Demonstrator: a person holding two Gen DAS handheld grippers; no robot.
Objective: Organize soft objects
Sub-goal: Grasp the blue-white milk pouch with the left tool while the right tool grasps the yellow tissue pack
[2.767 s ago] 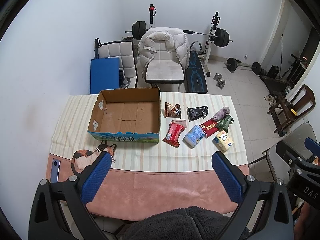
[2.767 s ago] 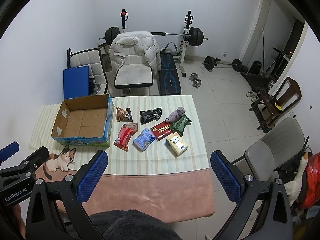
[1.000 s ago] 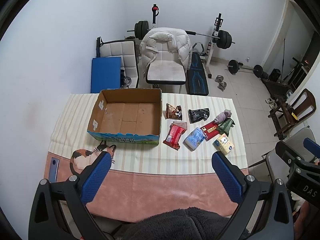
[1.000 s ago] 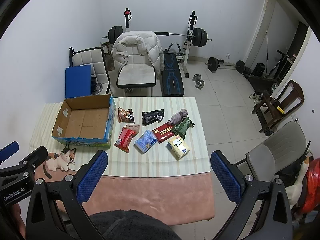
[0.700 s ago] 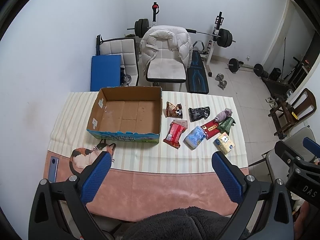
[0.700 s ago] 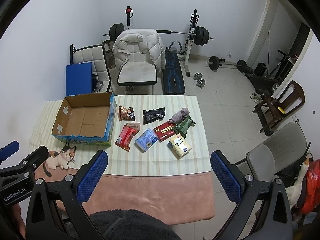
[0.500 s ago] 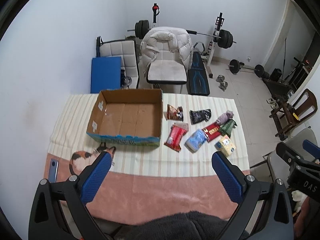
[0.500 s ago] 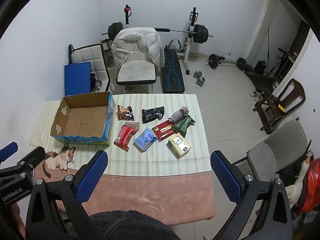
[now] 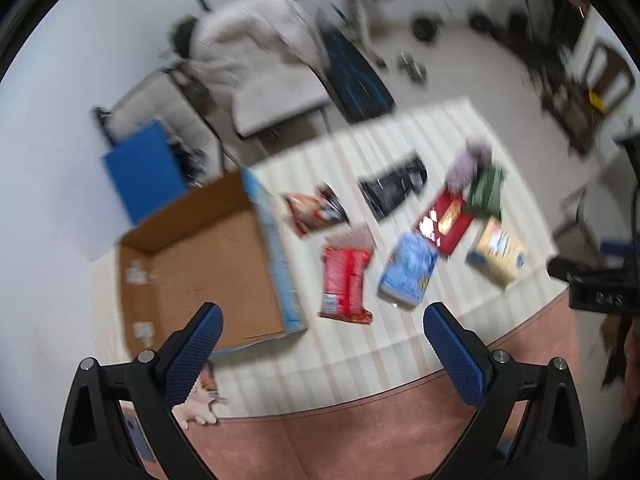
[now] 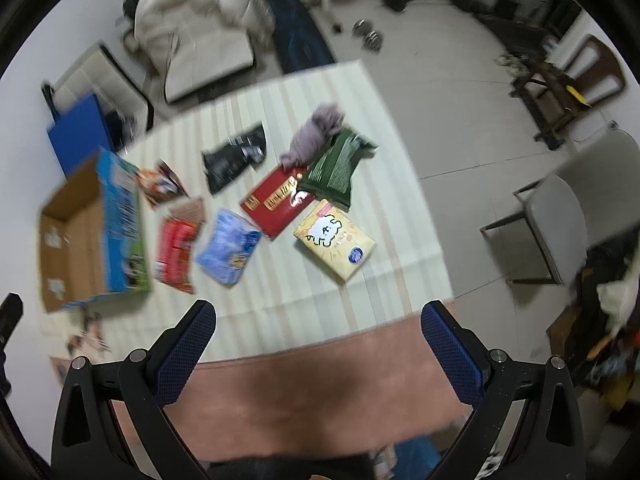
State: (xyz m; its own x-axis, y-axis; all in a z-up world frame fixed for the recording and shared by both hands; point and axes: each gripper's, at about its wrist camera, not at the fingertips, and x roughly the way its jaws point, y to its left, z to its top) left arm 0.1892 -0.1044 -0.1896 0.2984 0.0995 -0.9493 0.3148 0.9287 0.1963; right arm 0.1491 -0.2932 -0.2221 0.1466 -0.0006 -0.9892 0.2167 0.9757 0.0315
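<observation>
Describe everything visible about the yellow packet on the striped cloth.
The yellow packet is a soft, rectangular pack with a white cartoon animal printed on top and a dark blue round mark near one corner. It lies flat on the striped cloth, turned diagonally, nearest the table's right edge. Its far corner sits close to the green packet; whether they touch is unclear. Neither gripper touches it.

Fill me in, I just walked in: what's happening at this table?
A person holds two grippers above the table, both open and empty: left gripper, right gripper. The cardboard box holds no packets. The soft packets, among them a yellow tissue pack and a blue pack, lie beside it, untouched. Sorting hasn't started.
</observation>
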